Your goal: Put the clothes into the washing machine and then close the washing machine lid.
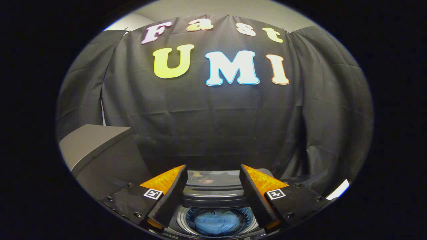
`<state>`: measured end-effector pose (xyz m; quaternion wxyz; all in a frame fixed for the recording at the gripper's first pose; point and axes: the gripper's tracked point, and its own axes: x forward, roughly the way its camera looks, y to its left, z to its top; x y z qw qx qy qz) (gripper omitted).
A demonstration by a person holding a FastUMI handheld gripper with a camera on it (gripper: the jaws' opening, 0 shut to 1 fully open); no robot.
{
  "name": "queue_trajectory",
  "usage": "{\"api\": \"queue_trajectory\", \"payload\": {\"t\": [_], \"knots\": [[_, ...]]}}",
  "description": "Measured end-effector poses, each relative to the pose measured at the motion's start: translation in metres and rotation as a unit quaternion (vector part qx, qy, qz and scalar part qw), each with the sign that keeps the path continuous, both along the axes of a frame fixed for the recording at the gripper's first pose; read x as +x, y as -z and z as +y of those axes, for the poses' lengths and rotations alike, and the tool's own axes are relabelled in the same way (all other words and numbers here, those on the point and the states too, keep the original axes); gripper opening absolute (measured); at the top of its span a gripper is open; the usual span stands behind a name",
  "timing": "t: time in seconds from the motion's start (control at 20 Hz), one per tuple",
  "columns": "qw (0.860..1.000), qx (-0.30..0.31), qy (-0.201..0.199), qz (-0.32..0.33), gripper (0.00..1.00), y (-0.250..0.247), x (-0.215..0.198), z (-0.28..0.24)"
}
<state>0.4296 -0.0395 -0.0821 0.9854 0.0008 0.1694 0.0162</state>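
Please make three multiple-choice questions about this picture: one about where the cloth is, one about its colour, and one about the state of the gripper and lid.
1. Where does the cloth lie?
A. Inside the washing machine drum
B. On top of the grey box
C. Hanging on the booth wall

2. Which colour is the cloth?
A. Red
B. Blue
C. White

3. What state are the gripper and the washing machine lid?
A. Gripper shut on the cloth, lid closed
B. Gripper shut on the lid, lid closed
C. Gripper open and empty, lid open

Answers:
1 A: the cloth sits in the drum, below and between the fingers.
2 B: it shows as a blue bundle.
3 C: the fingers stand apart with nothing between them, and the drum opening is uncovered.
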Motion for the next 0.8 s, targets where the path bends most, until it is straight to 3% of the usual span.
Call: {"api": "queue_trajectory", "payload": {"t": [0.5, 0.8], "knots": [[0.999, 0.010, -0.002, 0.050, 0.97, 0.051, -0.048, -0.003], [0.999, 0.013, -0.013, 0.026, 0.97, 0.022, -0.075, 0.005]]}}
